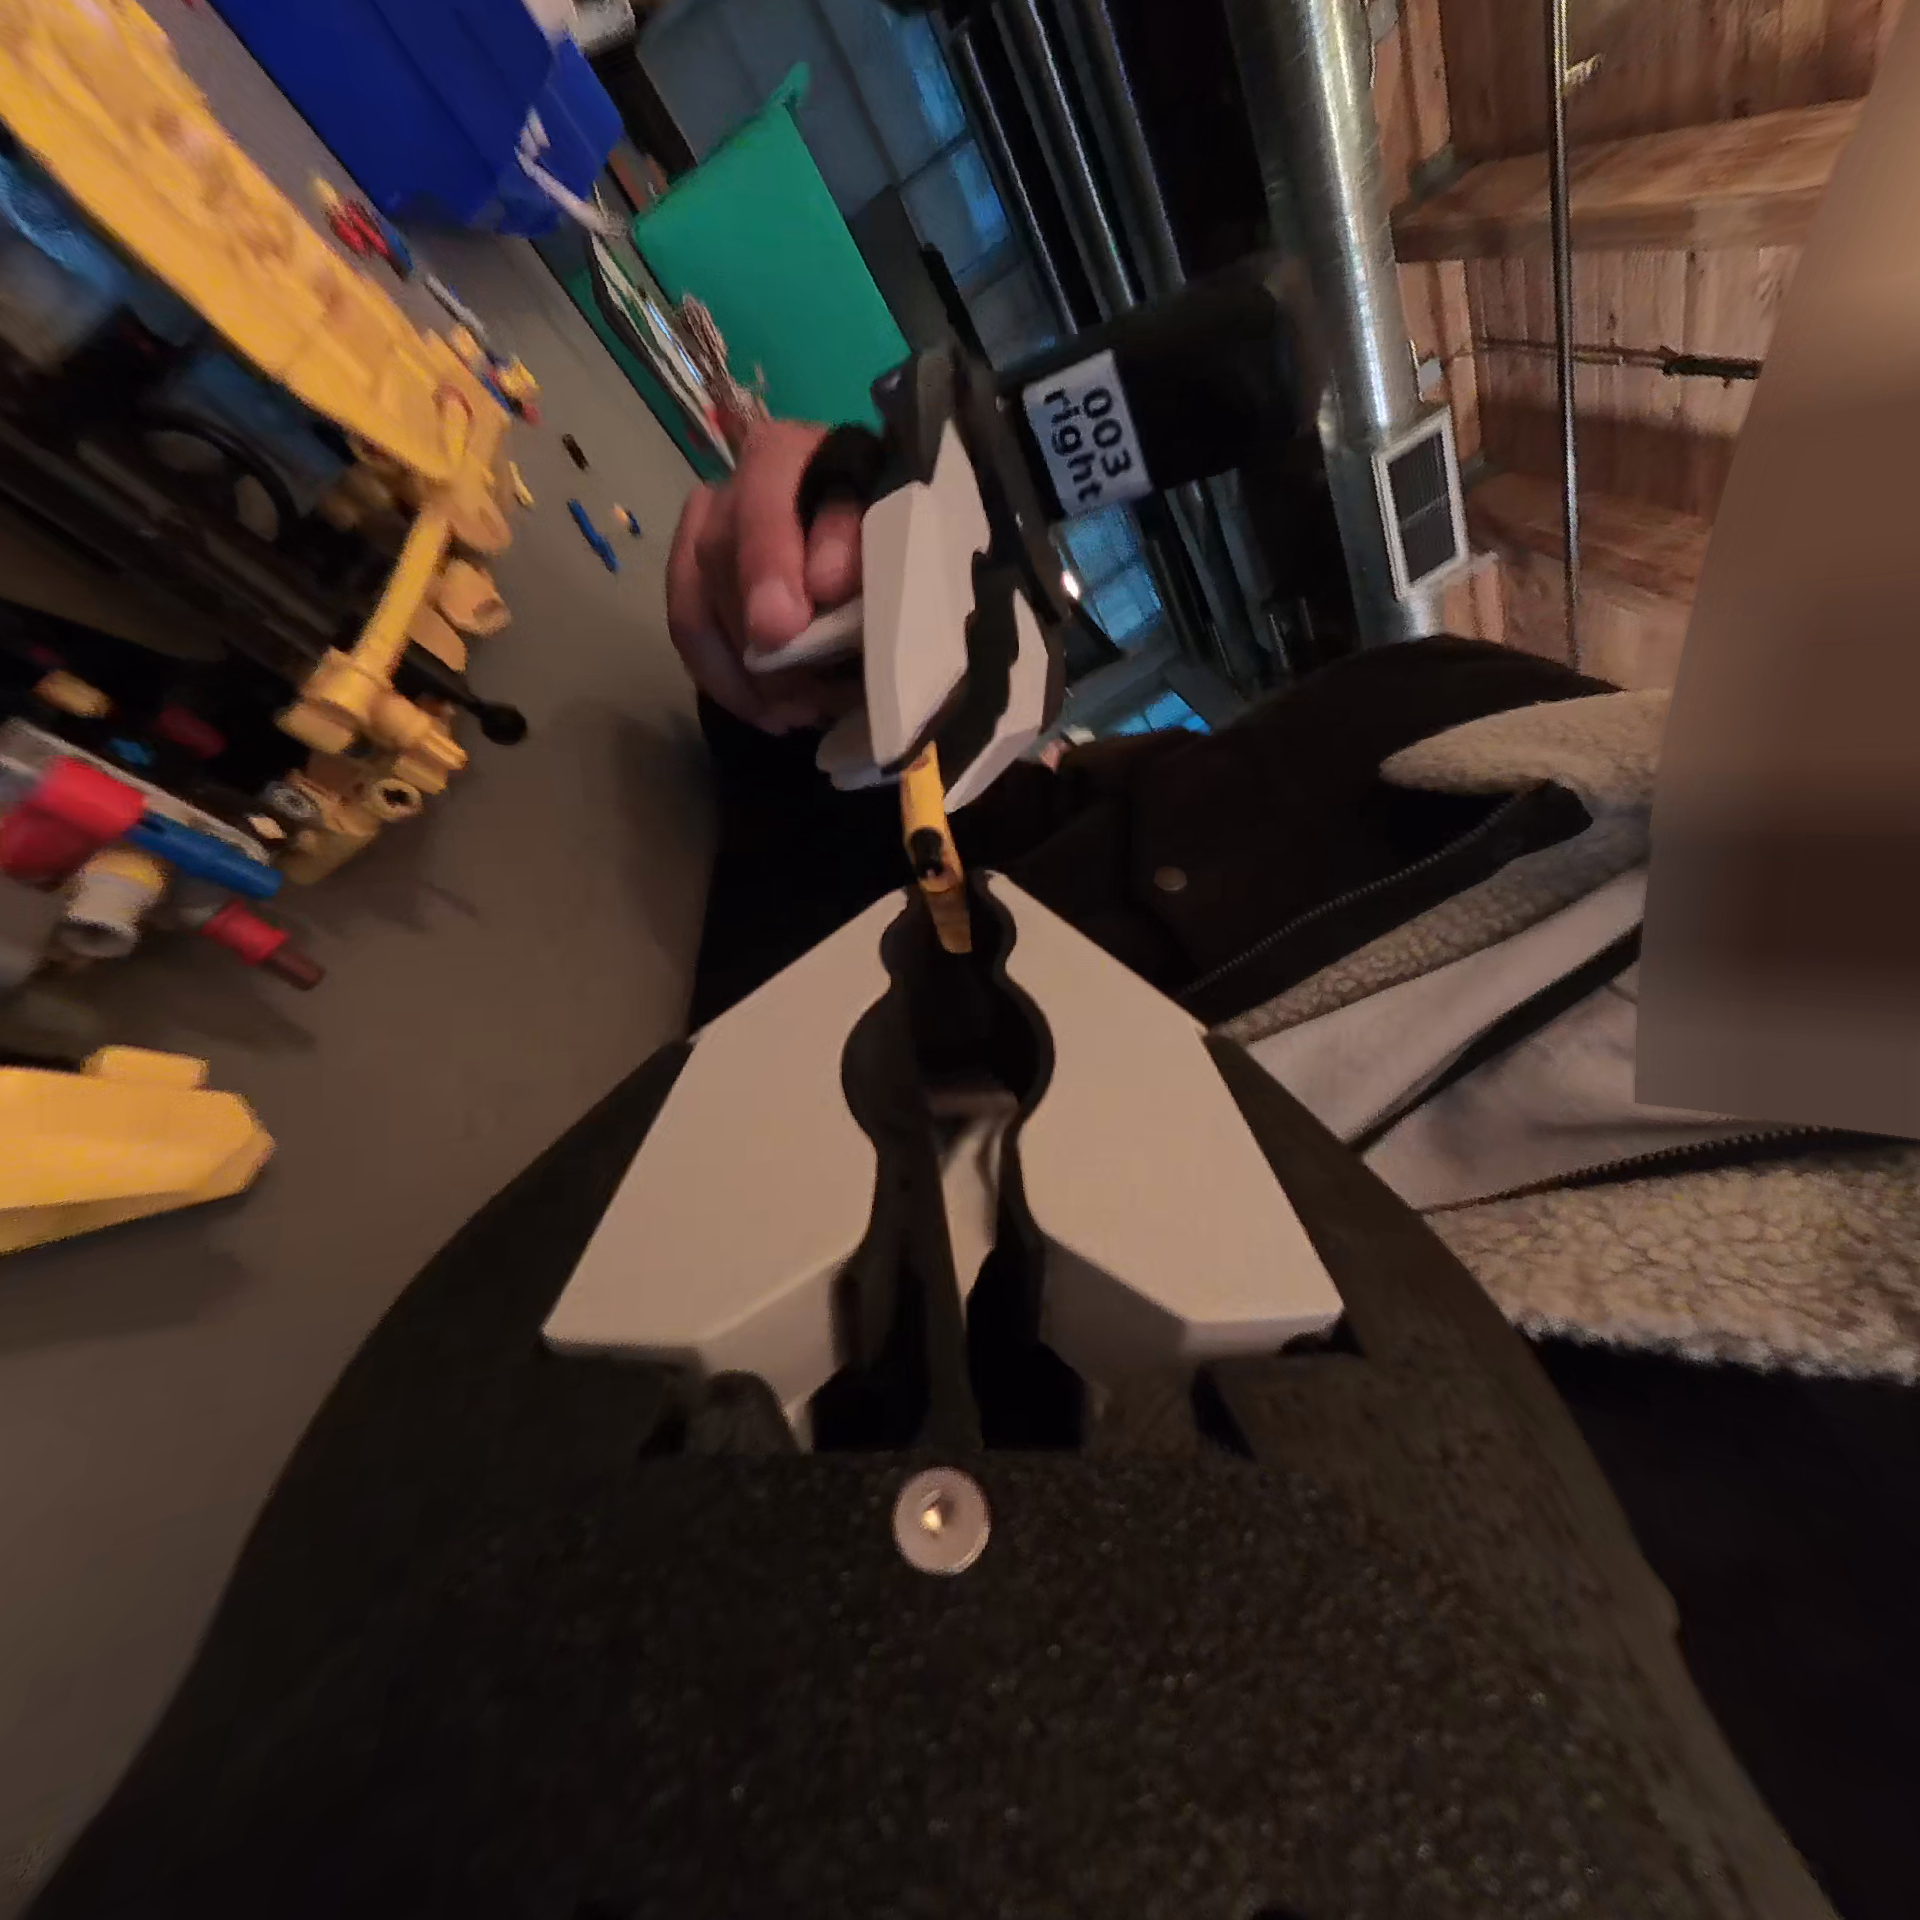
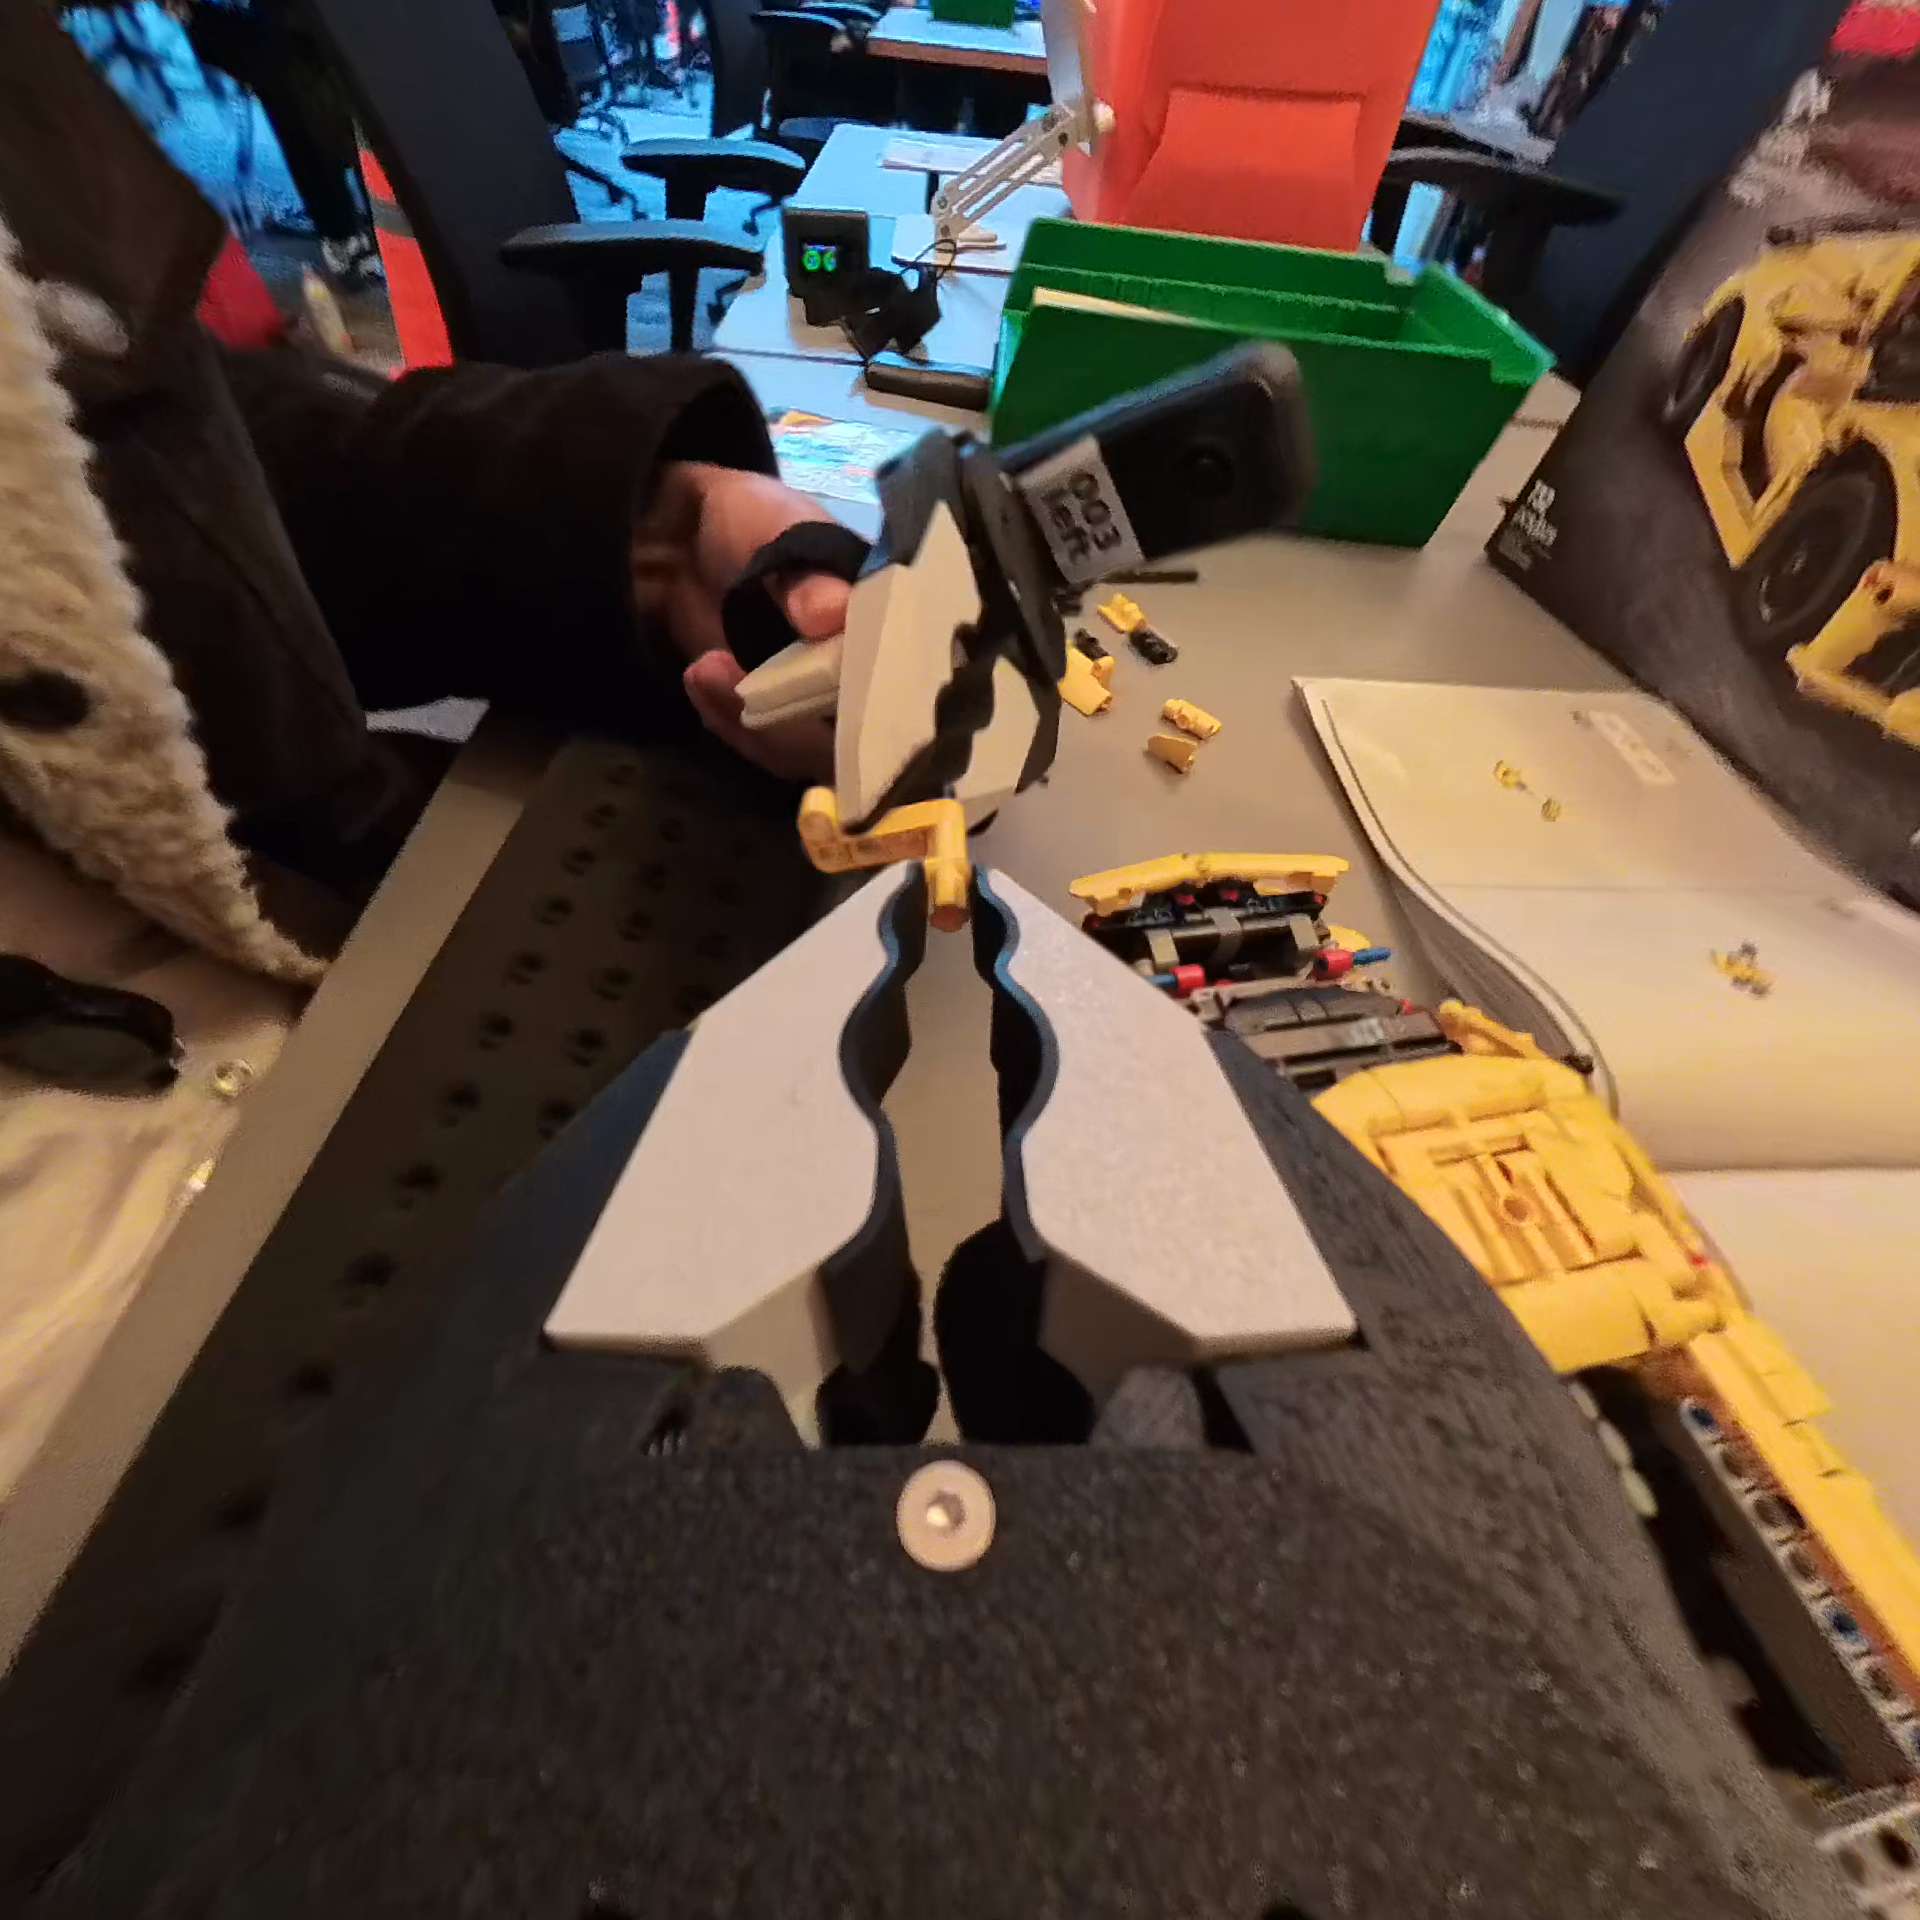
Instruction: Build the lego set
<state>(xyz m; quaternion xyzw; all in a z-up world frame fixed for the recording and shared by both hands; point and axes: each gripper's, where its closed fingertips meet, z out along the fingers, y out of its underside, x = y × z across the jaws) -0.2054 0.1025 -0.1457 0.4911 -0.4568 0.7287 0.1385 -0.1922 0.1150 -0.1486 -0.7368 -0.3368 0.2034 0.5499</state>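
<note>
Just above frame centre, left gripper [image 2: 914, 821] and right gripper [image 2: 948, 899] both pinch one yellow piece [image 2: 883, 836] — align squarely, press gently — no twisting.

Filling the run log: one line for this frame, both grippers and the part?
left gripper: shut on yellow piece | right gripper: shut on same piece's stub | held above table | car model: on table, untouched
</note>
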